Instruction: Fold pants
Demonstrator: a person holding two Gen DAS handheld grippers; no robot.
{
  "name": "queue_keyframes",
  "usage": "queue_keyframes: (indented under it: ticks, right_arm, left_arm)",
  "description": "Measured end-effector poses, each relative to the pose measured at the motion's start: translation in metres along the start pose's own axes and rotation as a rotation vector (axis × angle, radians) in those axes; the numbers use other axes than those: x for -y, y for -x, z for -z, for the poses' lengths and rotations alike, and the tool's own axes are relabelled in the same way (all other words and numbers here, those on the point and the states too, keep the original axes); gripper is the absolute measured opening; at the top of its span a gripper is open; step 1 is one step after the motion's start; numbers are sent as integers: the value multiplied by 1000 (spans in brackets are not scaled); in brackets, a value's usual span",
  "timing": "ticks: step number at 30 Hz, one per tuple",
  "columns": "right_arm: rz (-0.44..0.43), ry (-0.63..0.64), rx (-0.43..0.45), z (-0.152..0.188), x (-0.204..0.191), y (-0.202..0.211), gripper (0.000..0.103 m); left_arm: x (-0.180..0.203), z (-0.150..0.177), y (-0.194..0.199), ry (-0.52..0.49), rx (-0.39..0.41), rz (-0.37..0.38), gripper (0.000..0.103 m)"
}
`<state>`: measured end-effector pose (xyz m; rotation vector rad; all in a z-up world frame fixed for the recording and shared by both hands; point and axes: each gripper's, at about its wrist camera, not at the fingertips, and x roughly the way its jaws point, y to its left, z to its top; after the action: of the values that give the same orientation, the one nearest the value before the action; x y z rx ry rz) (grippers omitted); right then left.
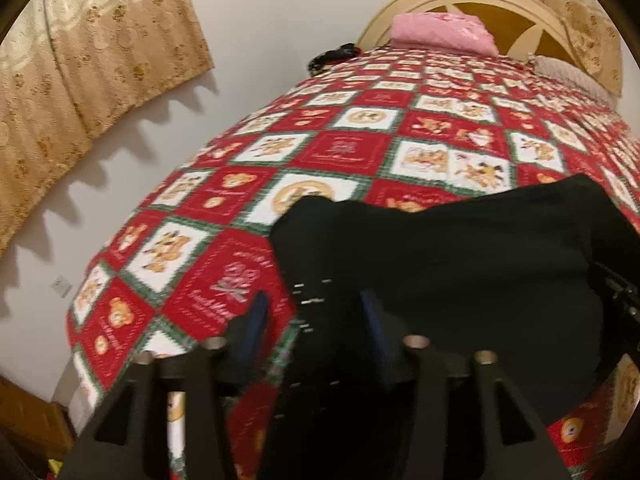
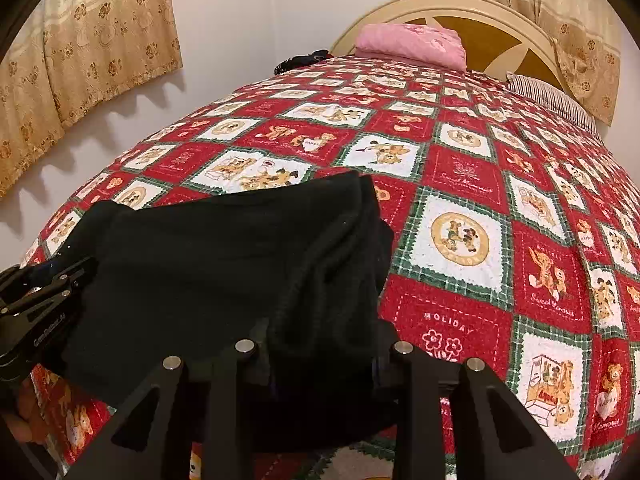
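Note:
Black pants (image 1: 460, 260) lie folded into a thick pad on the red bear-print bedspread (image 1: 340, 148). My left gripper (image 1: 314, 320) stands open at their left edge: one finger is over the bedspread, the other over the black cloth, and the pads press on nothing. In the right wrist view the pants (image 2: 220, 260) fill the left half, and a bunched fold at their right end fills the gap of my right gripper (image 2: 322, 360), whose pads sit against it. The left gripper (image 2: 40, 292) shows at that view's left edge, with a hand (image 2: 20, 420) behind it.
A folded pink blanket (image 2: 412, 42) and a striped pillow (image 2: 552, 100) lie by the cream headboard (image 2: 500, 8). A small dark item (image 2: 304, 60) sits at the bed's far left corner. Beige curtains (image 2: 80, 40) hang along the wall on the left. Bare bedspread (image 2: 460, 240) stretches right of the pants.

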<state>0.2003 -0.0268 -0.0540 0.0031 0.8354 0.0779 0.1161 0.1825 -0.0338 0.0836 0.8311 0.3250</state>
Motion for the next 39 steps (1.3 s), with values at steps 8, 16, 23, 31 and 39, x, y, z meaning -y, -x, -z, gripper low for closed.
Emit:
queue_keyframes:
  ticks: [8,16,23,31,39]
  right_arm:
    - [-29,-91,-21,2,22,-1,64]
    - [-68,-186,53,8,43,36,65]
    - [-30,-56,174,3,19,76,11]
    - [-49,32,106,17,-2,58,11]
    - [3,-15,68,32,15,42,11]
  left_arm:
    - [-61,24,11,113,-41,11,103]
    - [-106,27,27,238,-27,-61,103]
    - [-55,-2,40,157,68,63,103]
    - [2,12,17,62,-12,89,100]
    - [3,22,15,81,-16,93,100]
